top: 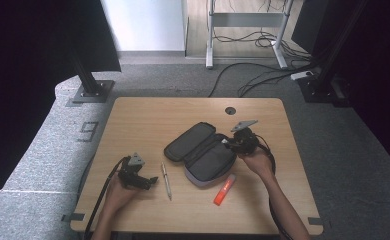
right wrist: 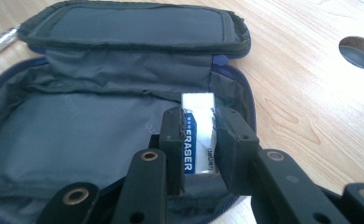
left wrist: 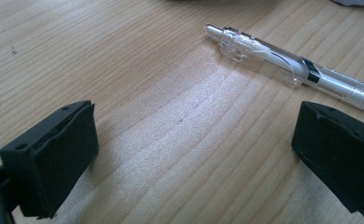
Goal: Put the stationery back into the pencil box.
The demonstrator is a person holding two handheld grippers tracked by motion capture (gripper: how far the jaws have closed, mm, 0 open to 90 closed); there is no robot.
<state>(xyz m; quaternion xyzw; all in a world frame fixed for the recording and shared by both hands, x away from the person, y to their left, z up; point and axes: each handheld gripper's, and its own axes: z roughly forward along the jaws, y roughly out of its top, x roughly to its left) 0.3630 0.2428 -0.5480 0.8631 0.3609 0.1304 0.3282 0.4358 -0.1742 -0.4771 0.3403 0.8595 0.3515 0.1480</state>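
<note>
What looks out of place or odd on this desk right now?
Nothing stands out. The pencil case lies open, the right hand-held gripper holds an eraser over it, and the pen and orange marker lie loose on the table.

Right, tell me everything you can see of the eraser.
The eraser is a small white block in a paper sleeve, white and blue, printed with "ERASER" in white letters on the blue band. One bare white end sticks out past the sleeve. It stands on edge between the jaws of the right gripper, which are shut on its two sides. It is held over the open grey case, near the case's zipped edge; whether it touches the lining cannot be told.
</note>
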